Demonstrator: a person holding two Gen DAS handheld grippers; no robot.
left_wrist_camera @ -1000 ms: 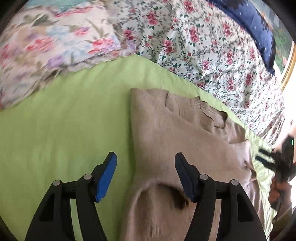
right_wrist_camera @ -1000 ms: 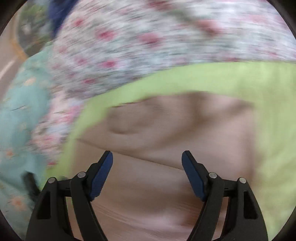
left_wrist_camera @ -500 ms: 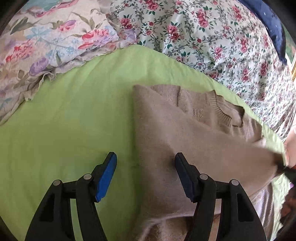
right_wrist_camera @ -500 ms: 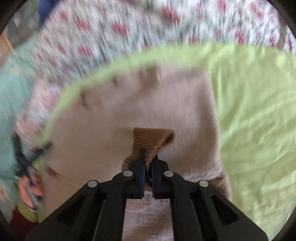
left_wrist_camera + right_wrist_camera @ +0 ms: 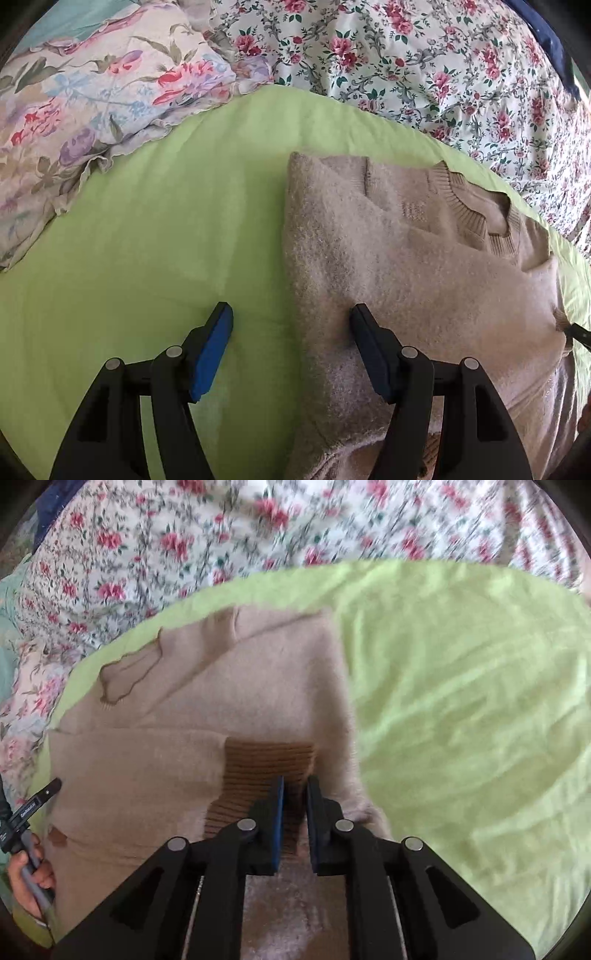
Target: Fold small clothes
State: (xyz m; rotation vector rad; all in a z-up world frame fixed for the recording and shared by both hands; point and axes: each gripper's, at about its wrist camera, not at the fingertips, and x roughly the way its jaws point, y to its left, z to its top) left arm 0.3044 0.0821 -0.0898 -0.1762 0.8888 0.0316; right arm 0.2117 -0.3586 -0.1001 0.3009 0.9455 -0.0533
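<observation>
You are folding a sleeve across the beige sweater (image 5: 406, 266) on the green bed sheet (image 5: 147, 240), right gripper (image 5: 294, 794) pinching its ribbed cuff (image 5: 266, 764), left gripper (image 5: 291, 321) spread idle; next, lay it flat.

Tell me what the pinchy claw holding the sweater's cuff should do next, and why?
Probably lay the ribbed cuff flat on the beige sweater and let go. The right gripper pinches it over the sweater's body, so the sleeve looks folded in. The left gripper is open.

Fuzzy knit sweater (image 5: 406, 266), matt cotton sheet (image 5: 166, 240)
</observation>
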